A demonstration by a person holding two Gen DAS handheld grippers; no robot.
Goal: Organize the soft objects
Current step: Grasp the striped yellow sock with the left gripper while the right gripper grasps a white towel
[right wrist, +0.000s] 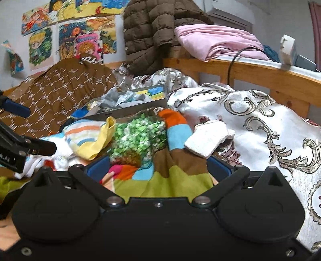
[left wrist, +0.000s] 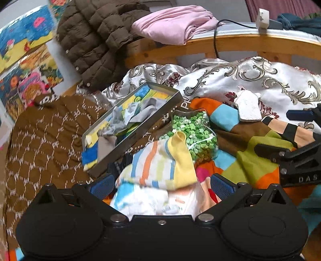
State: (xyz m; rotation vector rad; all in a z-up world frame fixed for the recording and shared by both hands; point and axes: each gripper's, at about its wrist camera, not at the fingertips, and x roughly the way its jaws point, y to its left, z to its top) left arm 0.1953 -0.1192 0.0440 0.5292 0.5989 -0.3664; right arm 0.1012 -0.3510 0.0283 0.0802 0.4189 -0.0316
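Note:
In the left wrist view my left gripper [left wrist: 162, 184] is open, its blue pads on either side of a heap of striped socks [left wrist: 158, 168] with a yellow heel on top. Beyond the heap lies a tilted metal tin [left wrist: 176, 96] holding grey socks [left wrist: 128, 118], and beside it a clear bag of green paper stars [left wrist: 194, 132]. A white sock [left wrist: 248, 108] rests on the silver blanket. My right gripper [right wrist: 158, 167] hangs open over the colour-block blanket [right wrist: 160, 180], with the white sock [right wrist: 208, 138] just ahead of its right pad. Each gripper shows in the other's view: the right [left wrist: 284, 132], the left [right wrist: 30, 128].
A brown quilted jacket [left wrist: 94, 40] and a pink cloth [left wrist: 174, 24] hang over the wooden bed rail [left wrist: 240, 44], with a black cable [left wrist: 215, 40] and a white plug [left wrist: 262, 19]. A silver brocade blanket [right wrist: 260, 120] fills the right. Brown patterned fabric [left wrist: 46, 136] lies left, under wall posters [right wrist: 66, 40].

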